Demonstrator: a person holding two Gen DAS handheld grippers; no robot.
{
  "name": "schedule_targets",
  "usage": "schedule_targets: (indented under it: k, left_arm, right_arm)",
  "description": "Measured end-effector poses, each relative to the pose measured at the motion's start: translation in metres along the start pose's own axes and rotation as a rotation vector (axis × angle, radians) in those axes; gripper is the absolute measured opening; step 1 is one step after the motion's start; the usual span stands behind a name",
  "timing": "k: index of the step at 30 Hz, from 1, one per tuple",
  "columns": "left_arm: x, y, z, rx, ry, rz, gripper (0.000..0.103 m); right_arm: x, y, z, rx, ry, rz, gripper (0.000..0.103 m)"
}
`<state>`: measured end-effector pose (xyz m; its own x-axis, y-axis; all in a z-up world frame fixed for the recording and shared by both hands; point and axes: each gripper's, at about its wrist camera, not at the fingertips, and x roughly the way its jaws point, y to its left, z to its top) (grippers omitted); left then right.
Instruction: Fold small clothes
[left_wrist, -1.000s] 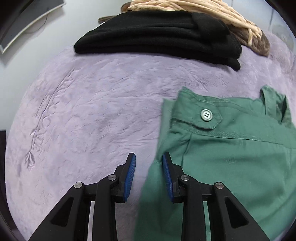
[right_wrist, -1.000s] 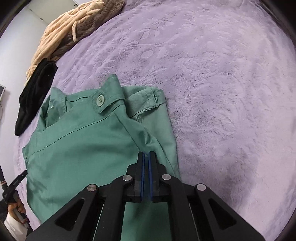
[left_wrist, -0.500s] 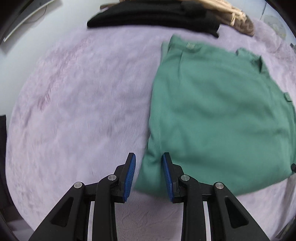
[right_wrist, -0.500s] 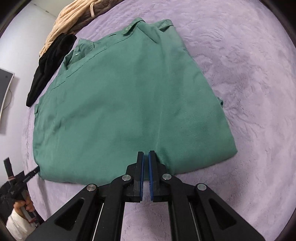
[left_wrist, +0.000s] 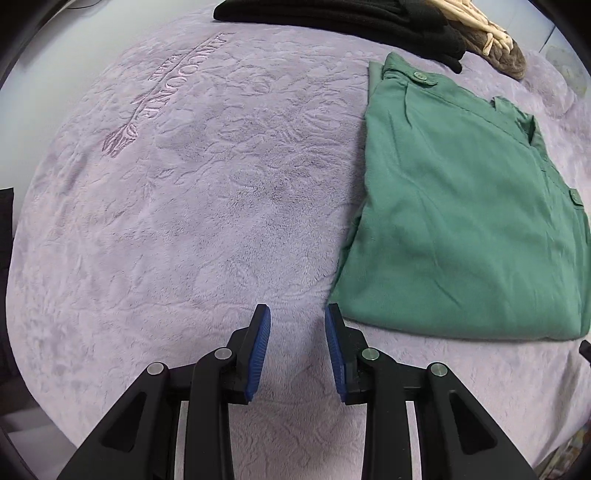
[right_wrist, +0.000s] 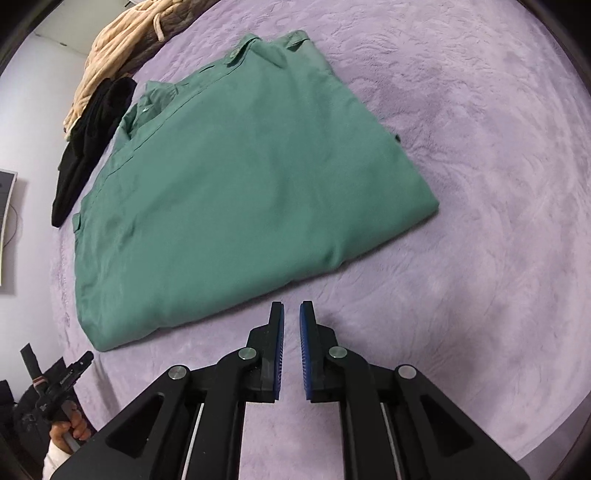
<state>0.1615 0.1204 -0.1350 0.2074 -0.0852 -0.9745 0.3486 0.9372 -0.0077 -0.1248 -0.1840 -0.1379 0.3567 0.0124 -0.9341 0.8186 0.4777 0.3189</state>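
Folded green garment (right_wrist: 240, 192) lies just beyond both grippers: left gripper (left_wrist: 297, 350) parted, empty; right gripper (right_wrist: 291, 347) narrowly parted, jaws just opening, empty.

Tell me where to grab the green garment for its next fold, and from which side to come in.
Take the green garment by the two corners of its near folded edge, one gripper each, coming from the near side where both wait. That edge lies straight across, just ahead of the left gripper and right gripper; both are empty, the right jaws having just been opening. The buttoned waistband lies opposite.
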Motion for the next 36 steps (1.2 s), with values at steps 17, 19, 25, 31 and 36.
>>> schedule_targets:
  k: [17,19,25,31,36]
  left_arm:
    - [-0.018,-0.027,-0.005,0.126,-0.034,0.016,0.103]
    - [-0.018,-0.024,-0.004,0.117,-0.026,0.001,0.103]
    - [-0.014,-0.016,0.003,0.107,-0.011,0.004,0.103]
    - [-0.006,-0.011,0.007,0.1,-0.005,0.014,0.103]
    - [0.004,-0.002,0.015,0.066,0.014,0.025,0.103]
  right_arm:
    - [0.041,0.098,-0.059,-0.057,0.118,0.094,0.064]
    - [0.045,0.106,-0.061,-0.062,0.127,0.104,0.066]
    - [0.063,0.127,-0.068,-0.064,0.167,0.156,0.066]
    - [0.077,0.142,-0.072,-0.031,0.19,0.224,0.066]
    - [0.09,0.152,-0.069,0.019,0.189,0.313,0.067]
